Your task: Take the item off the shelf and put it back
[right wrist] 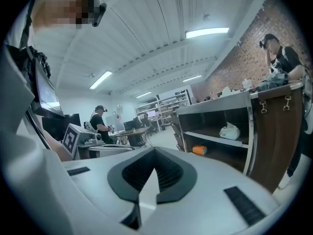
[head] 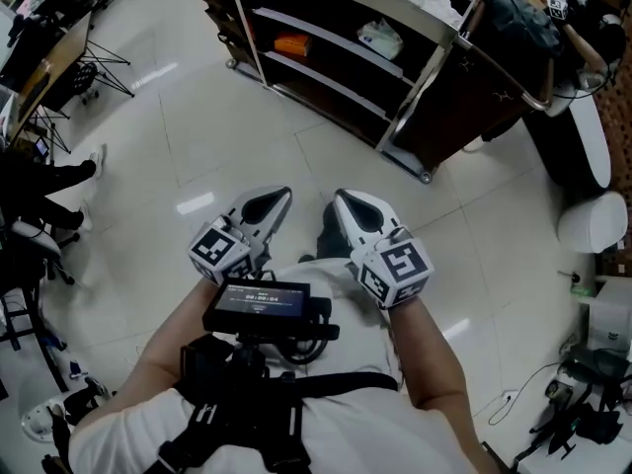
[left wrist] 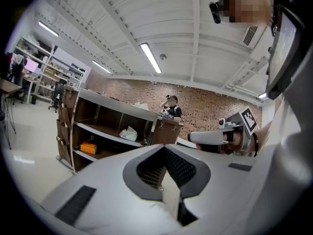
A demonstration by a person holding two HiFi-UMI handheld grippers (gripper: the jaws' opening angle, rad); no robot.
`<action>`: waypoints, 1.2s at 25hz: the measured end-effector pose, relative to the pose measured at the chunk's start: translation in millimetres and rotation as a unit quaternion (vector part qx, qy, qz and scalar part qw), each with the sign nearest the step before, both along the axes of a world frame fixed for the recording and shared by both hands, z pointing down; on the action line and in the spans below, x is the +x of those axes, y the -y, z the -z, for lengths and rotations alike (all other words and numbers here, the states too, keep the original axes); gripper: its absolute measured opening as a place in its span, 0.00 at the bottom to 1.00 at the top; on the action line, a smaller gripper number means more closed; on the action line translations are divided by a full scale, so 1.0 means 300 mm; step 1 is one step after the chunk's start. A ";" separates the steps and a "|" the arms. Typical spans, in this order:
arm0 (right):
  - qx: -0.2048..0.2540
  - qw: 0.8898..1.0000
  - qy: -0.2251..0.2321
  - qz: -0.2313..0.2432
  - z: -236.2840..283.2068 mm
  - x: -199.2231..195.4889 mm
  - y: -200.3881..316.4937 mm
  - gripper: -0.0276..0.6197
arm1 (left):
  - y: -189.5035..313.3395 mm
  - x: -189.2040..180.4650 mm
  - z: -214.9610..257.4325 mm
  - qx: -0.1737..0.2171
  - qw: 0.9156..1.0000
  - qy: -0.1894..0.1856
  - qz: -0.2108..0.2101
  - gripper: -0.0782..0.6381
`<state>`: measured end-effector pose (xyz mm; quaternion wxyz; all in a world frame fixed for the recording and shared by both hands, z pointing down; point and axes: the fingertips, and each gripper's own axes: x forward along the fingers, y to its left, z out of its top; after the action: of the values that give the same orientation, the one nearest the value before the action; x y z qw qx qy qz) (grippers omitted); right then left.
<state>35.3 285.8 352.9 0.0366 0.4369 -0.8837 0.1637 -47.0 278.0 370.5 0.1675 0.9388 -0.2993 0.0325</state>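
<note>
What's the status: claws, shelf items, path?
Left claw shut, empty. Right claw shut, empty. Orange box and white bag on shelf, untouched. Nothing seen blocking approach.

The head view looks steeply down from above the person's chest onto the left gripper (head: 282, 195), the right gripper (head: 340, 197) and the pale floor (head: 247, 136), with the dark shelf (head: 336, 57) well ahead. Each gripper view rides low behind its own jaws, facing nearly level toward that same shelf

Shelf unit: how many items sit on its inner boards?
2: small orange box on the dark shelf unit's lower board; crumpled white bag on the board above. More may be hidden.
</note>
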 end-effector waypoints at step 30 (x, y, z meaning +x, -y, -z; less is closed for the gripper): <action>-0.046 0.997 0.056 0.018 -0.133 0.129 0.886 0.05 | 0.844 0.171 -0.039 -0.030 0.998 0.055 -0.016 0.12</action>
<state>74.0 20.0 392.6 0.0100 0.4092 -0.8835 0.2278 4.2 24.9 382.2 0.1788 0.9346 -0.2923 0.0956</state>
